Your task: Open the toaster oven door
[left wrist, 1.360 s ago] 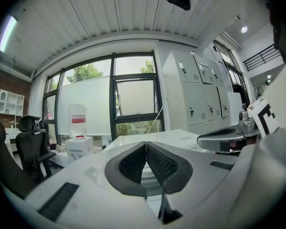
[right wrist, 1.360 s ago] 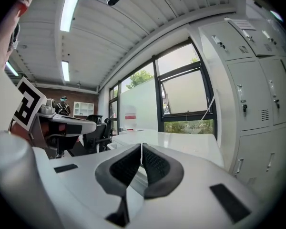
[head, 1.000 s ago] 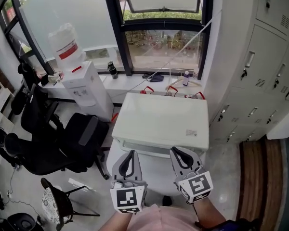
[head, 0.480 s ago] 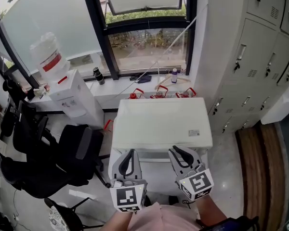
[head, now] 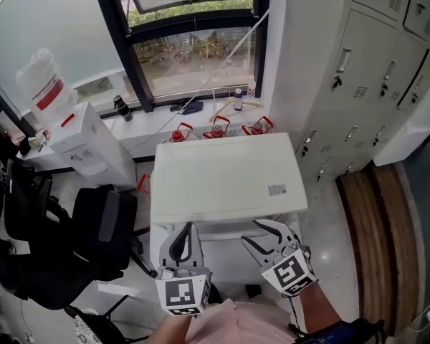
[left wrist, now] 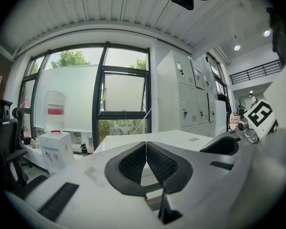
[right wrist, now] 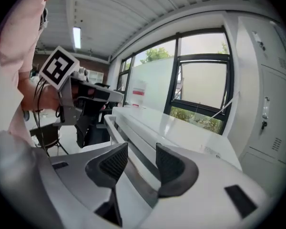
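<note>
The right tool [right wrist: 137,162] has two dark ridged jaws, and they stand apart. In the gap between them runs the long front edge of the big white box-shaped toaster oven [right wrist: 181,132]. To the left hangs the left tool [right wrist: 93,97] with its black-and-white square marker cube, beside a pink sleeve [right wrist: 33,13]. Behind is a black-framed window [right wrist: 200,85] with green trees, and tall grey metal lockers [right wrist: 271,113] stand at the right.

- Left gripper [head: 187,228] pads [left wrist: 133,163]: dark, finely ribbed, matt.
- Right gripper [head: 254,233] body: smooth, matt grey plastic.
- Toaster oven [head: 226,178] just ahead of them: smooth, glossy white casing.
</note>
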Demonstrator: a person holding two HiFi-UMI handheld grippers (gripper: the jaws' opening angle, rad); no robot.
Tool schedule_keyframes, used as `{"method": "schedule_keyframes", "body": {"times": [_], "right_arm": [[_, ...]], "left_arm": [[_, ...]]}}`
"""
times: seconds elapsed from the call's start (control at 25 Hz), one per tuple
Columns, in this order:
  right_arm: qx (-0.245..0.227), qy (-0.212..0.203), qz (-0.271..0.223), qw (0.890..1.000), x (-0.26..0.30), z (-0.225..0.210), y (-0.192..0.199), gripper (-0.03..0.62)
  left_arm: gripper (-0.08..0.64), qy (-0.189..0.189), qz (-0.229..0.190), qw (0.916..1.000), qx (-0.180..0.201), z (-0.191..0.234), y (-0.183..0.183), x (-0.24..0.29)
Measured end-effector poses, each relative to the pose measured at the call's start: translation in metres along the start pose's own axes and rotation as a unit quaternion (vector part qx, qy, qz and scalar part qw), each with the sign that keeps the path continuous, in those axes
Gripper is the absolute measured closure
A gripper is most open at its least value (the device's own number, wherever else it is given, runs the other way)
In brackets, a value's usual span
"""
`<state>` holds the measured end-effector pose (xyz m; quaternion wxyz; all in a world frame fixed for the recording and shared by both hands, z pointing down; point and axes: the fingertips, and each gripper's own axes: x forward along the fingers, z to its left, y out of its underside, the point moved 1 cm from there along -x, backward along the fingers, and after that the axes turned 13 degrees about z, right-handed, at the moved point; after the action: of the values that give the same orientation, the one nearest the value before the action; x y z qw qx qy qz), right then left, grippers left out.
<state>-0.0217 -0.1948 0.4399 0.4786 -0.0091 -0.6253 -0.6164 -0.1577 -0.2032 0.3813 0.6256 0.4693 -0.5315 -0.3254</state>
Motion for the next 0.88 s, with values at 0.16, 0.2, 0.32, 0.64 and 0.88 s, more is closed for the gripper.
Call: {"method": "schedule_keyframes", "body": {"times": [0.16, 0.2, 0.32, 0.64, 0.88], "right_arm": [[-0.057, -0.022, 0.035, 0.998, 0.003, 0.003, 0.006, 0.417], [-0.075, -0.028, 0.051, 0.995, 0.003, 0.005, 0.008, 0.417], [-0.12, -0.038, 0.095, 0.987, 0.005, 0.009, 0.018, 0.426], [-0.172, -0.032, 0.13, 0.976, 0.013, 0.011, 0.025, 0.462], [-0.184, -0.048, 0.137, 0.972, 0.012, 0.015, 0.026, 0.476]], "left_arm": [[0.546, 0.003, 0.003, 1.0, -0.002, -0.002, 0.003, 0.003], [0.546, 0.002, 0.004, 1.0, -0.002, -0.002, 0.003, 0.004], [0.546, 0.0, 0.003, 1.0, -0.002, -0.001, 0.003, 0.001], [0.546, -0.017, 0.002, 0.9998, -0.009, 0.007, 0.004, -0.007], [0.546, -0.023, 0.003, 0.9997, -0.012, 0.004, 0.006, -0.011]]}}
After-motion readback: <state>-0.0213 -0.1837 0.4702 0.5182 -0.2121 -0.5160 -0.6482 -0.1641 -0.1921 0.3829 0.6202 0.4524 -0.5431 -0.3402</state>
